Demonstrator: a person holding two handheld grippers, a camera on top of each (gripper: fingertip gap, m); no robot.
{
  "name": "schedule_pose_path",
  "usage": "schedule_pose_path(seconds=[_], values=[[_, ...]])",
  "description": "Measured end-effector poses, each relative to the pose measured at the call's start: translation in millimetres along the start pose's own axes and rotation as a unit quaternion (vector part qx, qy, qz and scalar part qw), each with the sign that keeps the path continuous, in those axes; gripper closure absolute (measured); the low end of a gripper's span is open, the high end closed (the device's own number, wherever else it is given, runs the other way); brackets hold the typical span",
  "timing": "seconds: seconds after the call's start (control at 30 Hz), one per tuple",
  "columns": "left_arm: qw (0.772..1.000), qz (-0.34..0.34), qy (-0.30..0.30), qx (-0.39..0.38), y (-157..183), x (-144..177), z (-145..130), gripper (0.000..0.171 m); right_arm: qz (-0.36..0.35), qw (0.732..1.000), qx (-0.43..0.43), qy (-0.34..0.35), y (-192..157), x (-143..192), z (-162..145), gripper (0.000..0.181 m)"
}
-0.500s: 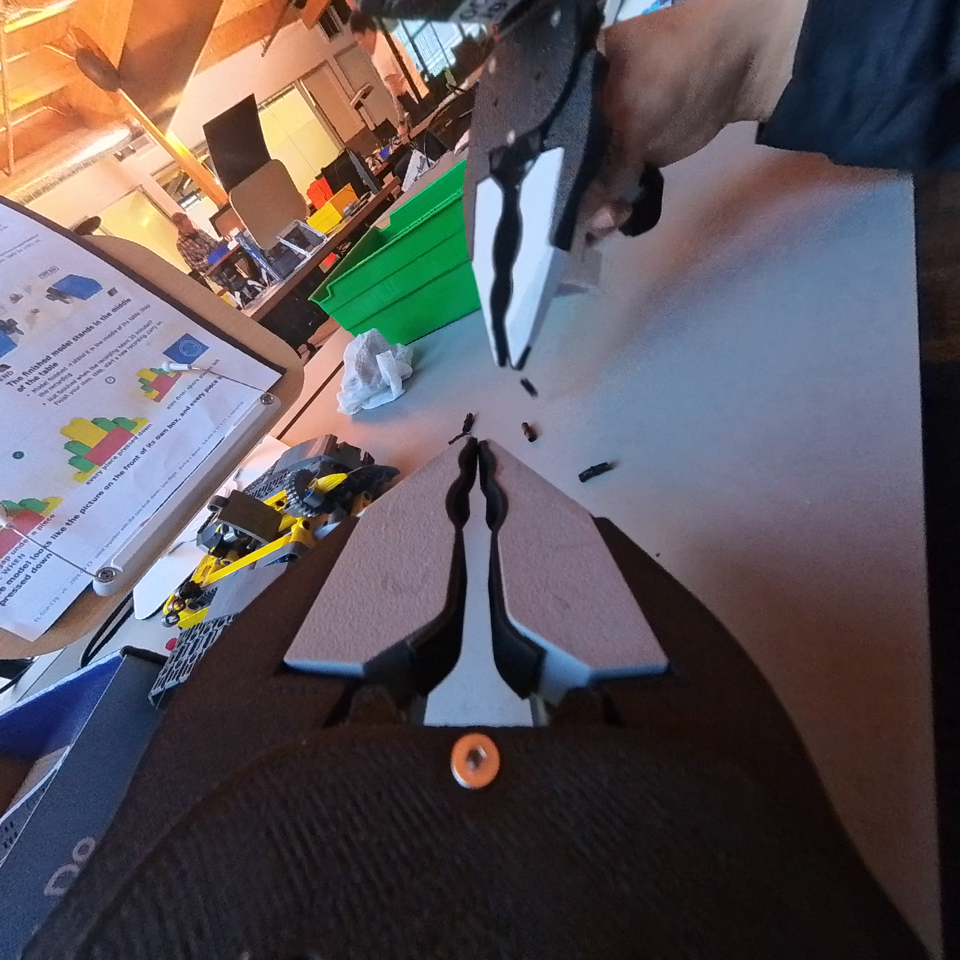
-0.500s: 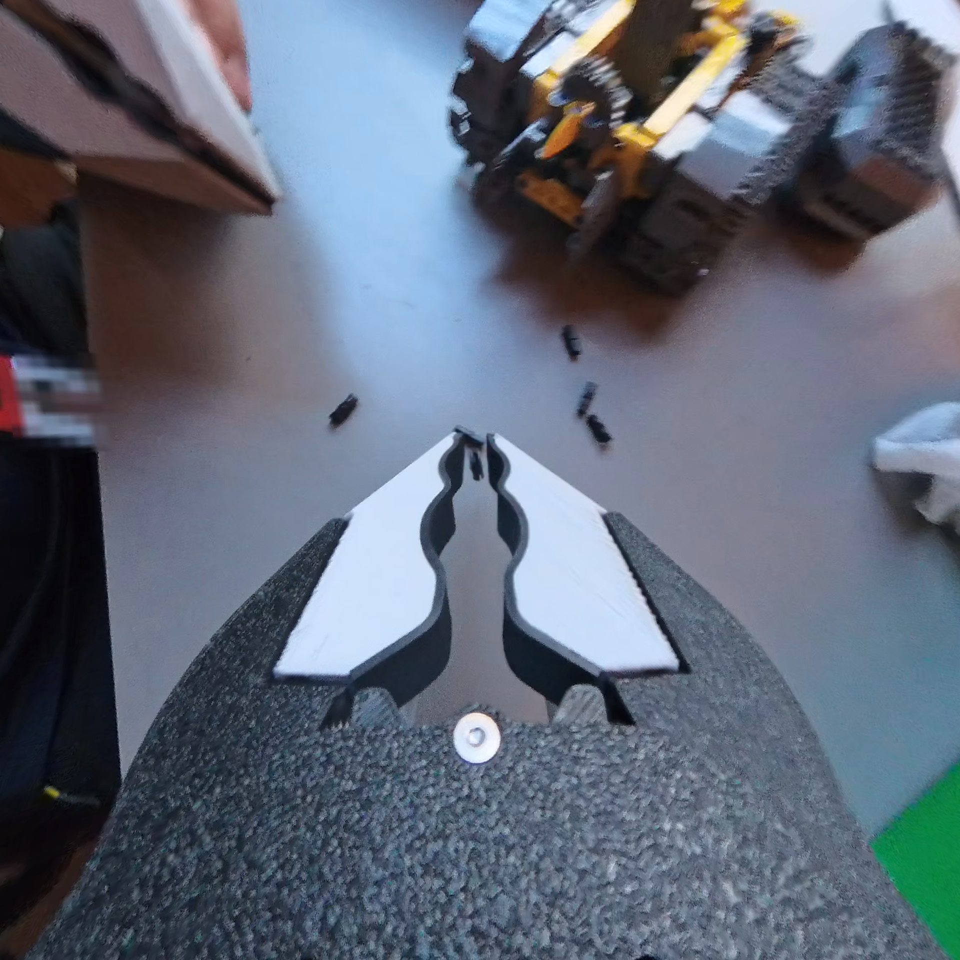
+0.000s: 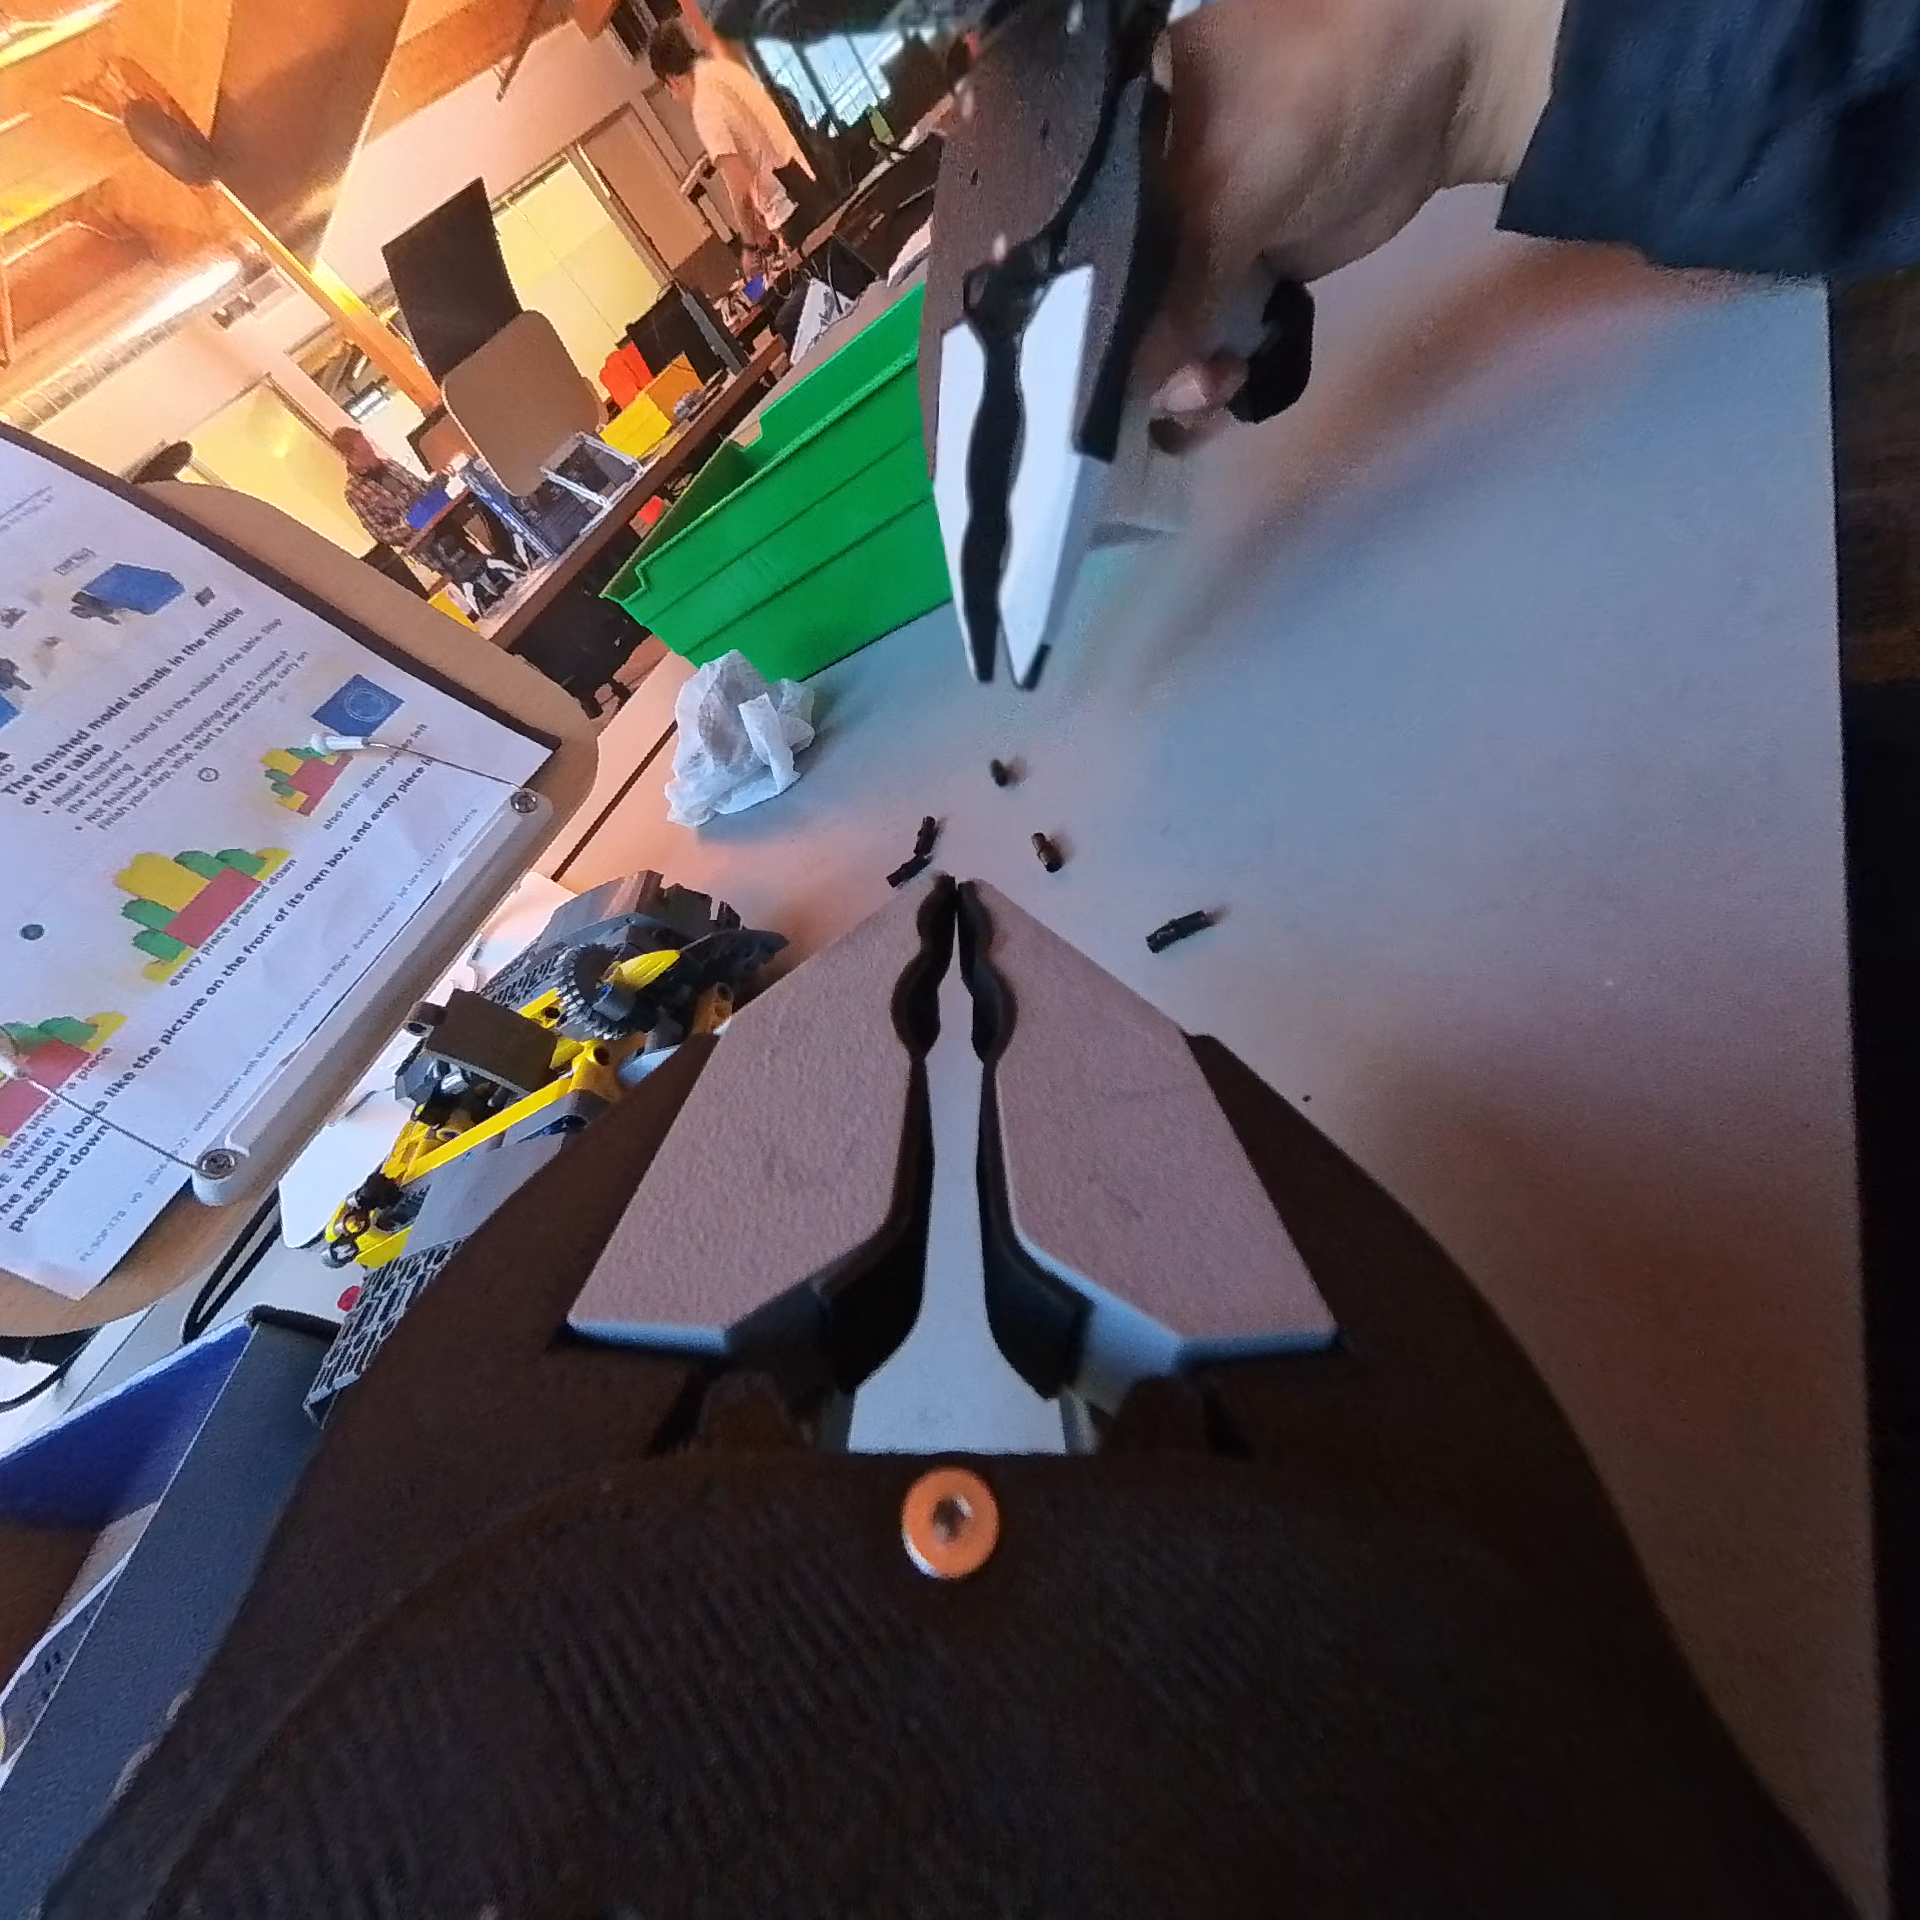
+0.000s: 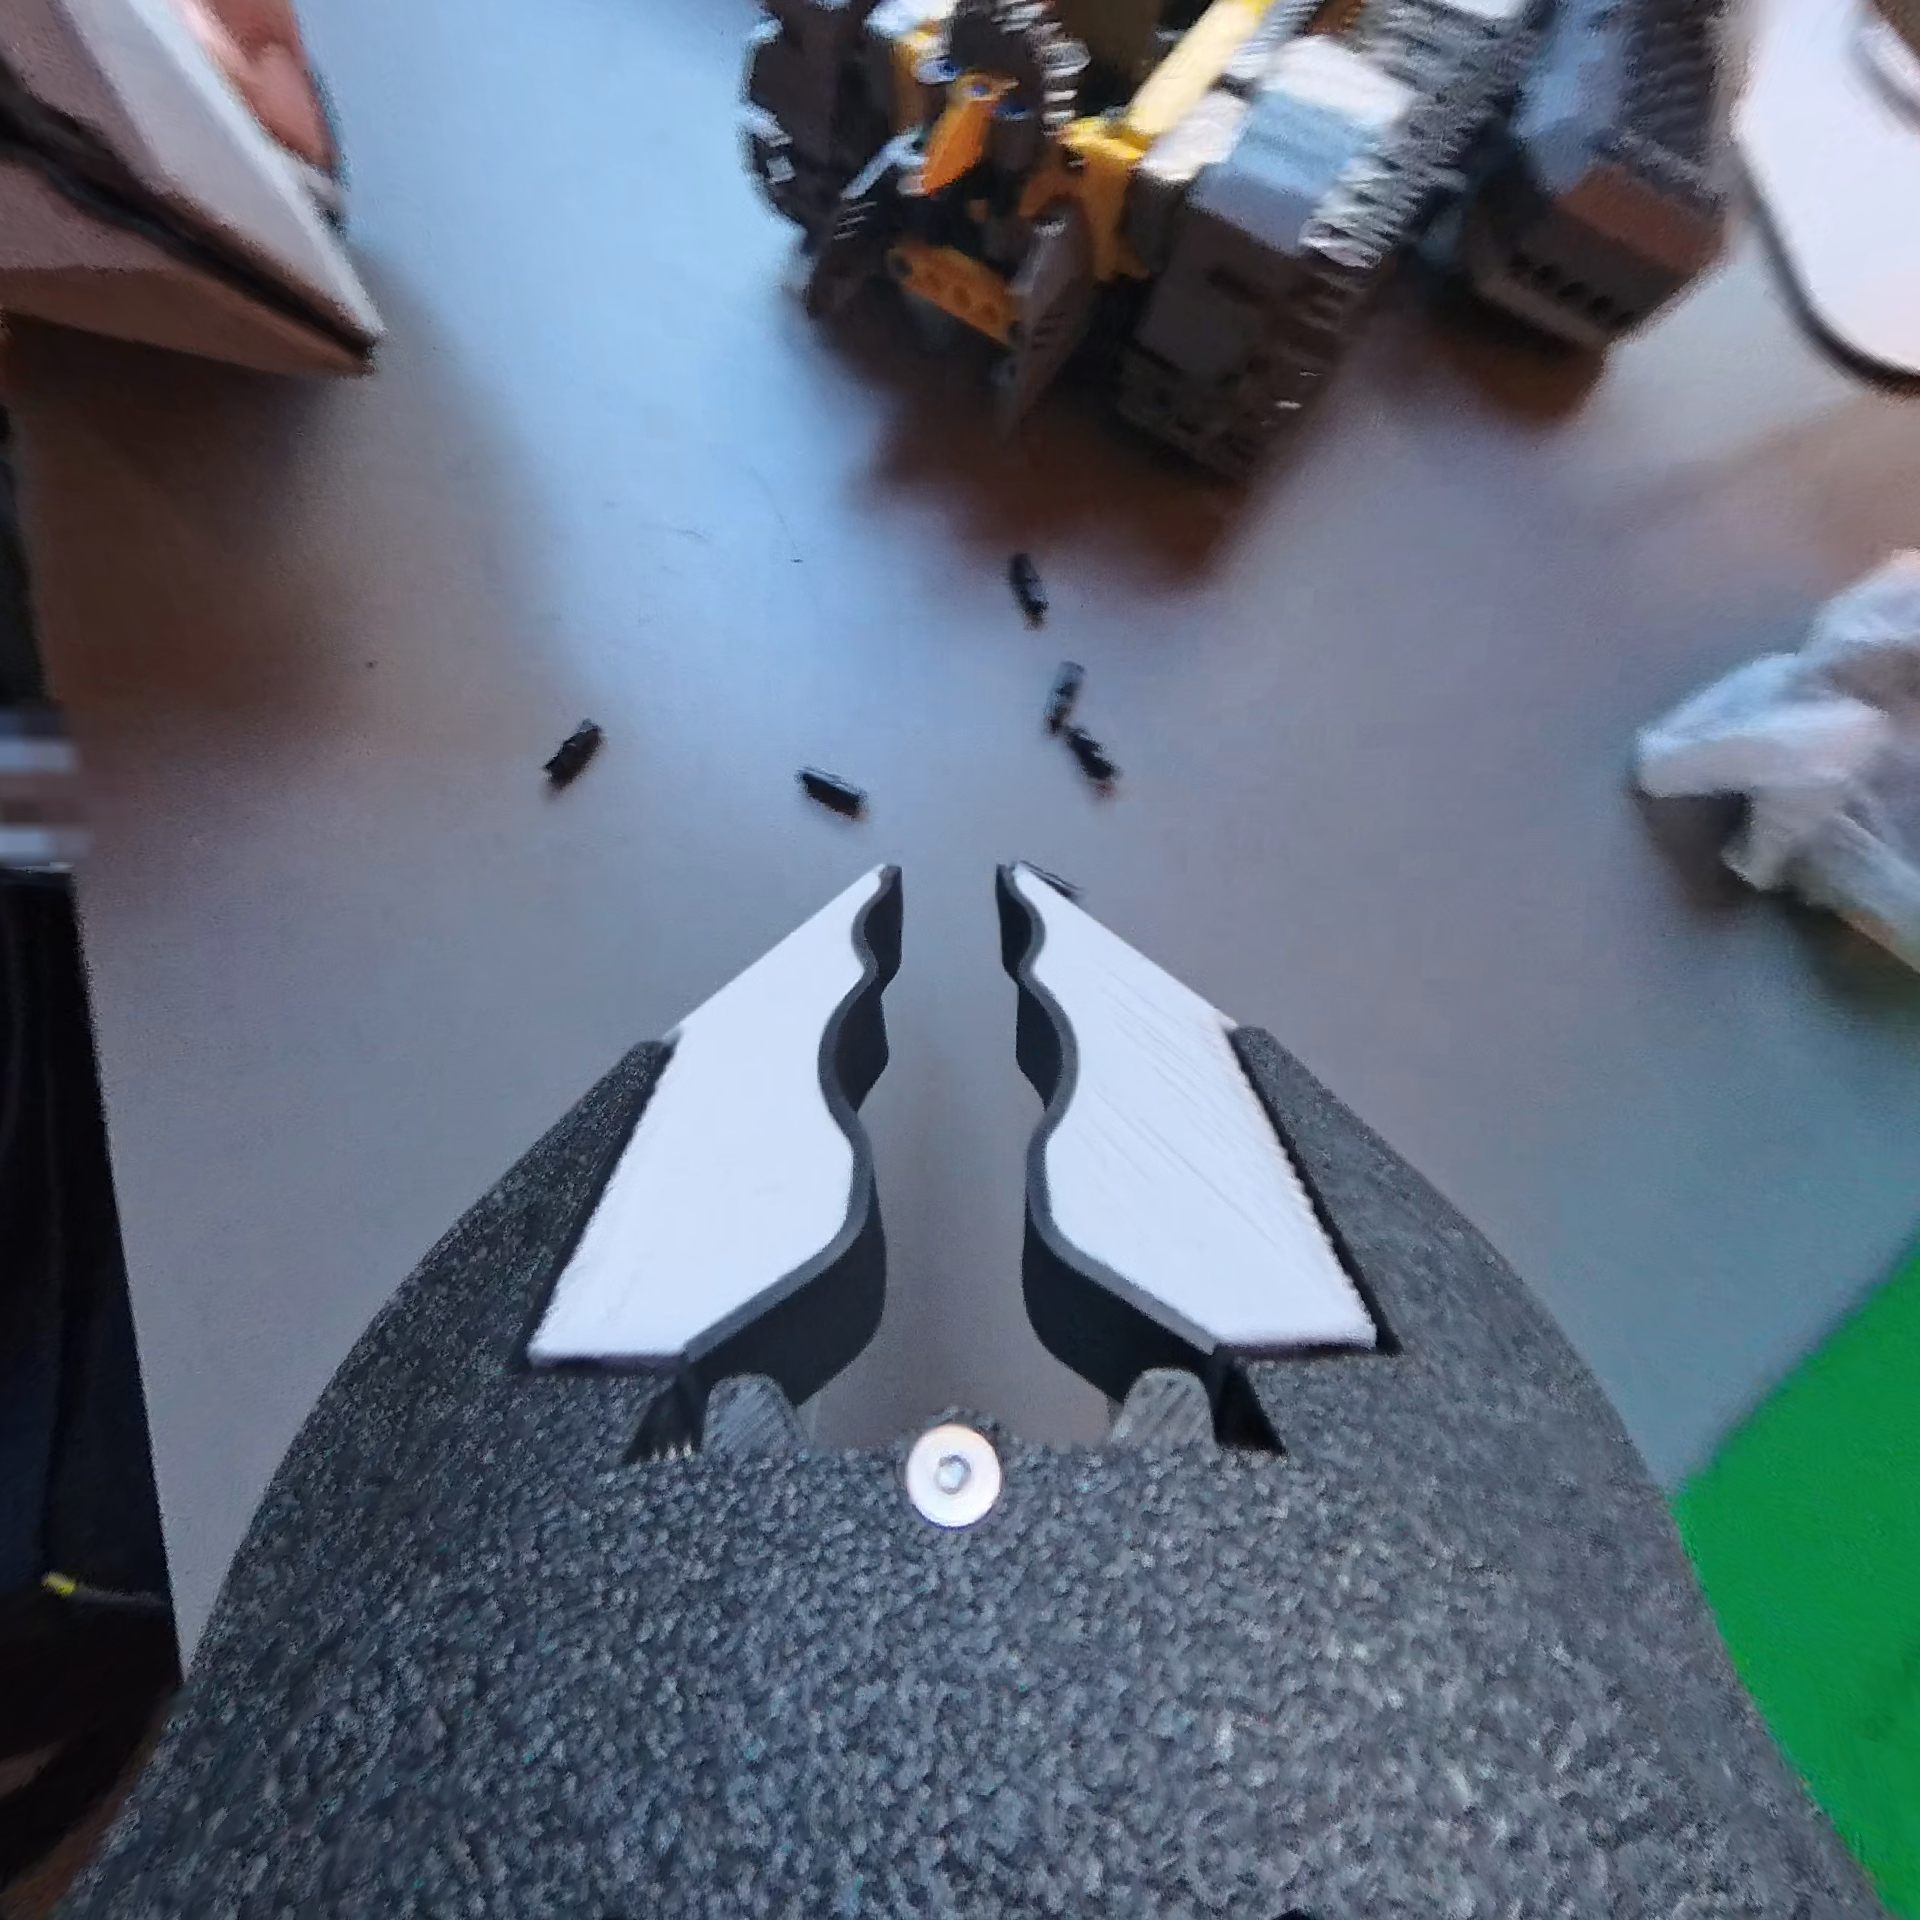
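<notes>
- So the left gripper (image 3: 956, 886) has its jaws pressed nearly together with nothing between them, tips low over the grey table (image 3: 1455, 831) right by a pair of small black pins (image 3: 914, 852).
- Right gripper (image 4: 948, 873) is parted a little, empty, hovering above the table; a hand (image 3: 1330, 156) grips it in the left wrist view.
- More loose black pins are scattered just ahead of it, the closest one (image 4: 831, 792) just off the left fingertip.
- Yellow-and-grey brick vehicle (image 4: 1143, 208) sits beyond the pins.
- Crumpled white tissue (image 3: 740, 748) lies near the green bins (image 3: 790, 551); an instruction sheet (image 3: 208, 831) is propped on the far left.
</notes>
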State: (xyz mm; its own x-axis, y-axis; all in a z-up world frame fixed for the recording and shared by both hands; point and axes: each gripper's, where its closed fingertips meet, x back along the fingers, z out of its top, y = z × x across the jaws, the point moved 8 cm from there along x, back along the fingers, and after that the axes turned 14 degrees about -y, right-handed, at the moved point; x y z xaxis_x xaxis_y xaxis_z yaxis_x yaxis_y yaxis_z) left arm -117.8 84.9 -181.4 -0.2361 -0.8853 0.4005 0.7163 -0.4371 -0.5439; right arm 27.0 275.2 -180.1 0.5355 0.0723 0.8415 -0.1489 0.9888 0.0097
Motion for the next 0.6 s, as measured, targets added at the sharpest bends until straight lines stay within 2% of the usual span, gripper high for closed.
schedule_pose_path(seconds=[0.13, 0.2, 0.4, 0.6], values=[[1.0, -0.001, 0.0, -0.001, 0.3, -0.1, 0.1, 0.171, -0.068, 0.994, -0.088, -0.011, 29.8, 16.4, -17.9, 0.165], [1.0, -0.001, -0.003, -0.003, 0.9, -0.6, 0.2, 0.171, -0.05, 0.993, -0.105, -0.005, 31.2, 16.3, -20.9, 0.162], [1.0, -0.001, -0.007, -0.007, 1.9, -1.6, 0.3, 0.171, -0.025, 0.999, -0.043, -0.014, 14.8, -11.6, -5.4, 0.159], [1.0, -0.002, -0.007, -0.015, 4.0, -1.8, 0.6, 0.171, 0.003, 0.998, -0.044, -0.042, 10.2, -36.3, -1.2, 0.157]])
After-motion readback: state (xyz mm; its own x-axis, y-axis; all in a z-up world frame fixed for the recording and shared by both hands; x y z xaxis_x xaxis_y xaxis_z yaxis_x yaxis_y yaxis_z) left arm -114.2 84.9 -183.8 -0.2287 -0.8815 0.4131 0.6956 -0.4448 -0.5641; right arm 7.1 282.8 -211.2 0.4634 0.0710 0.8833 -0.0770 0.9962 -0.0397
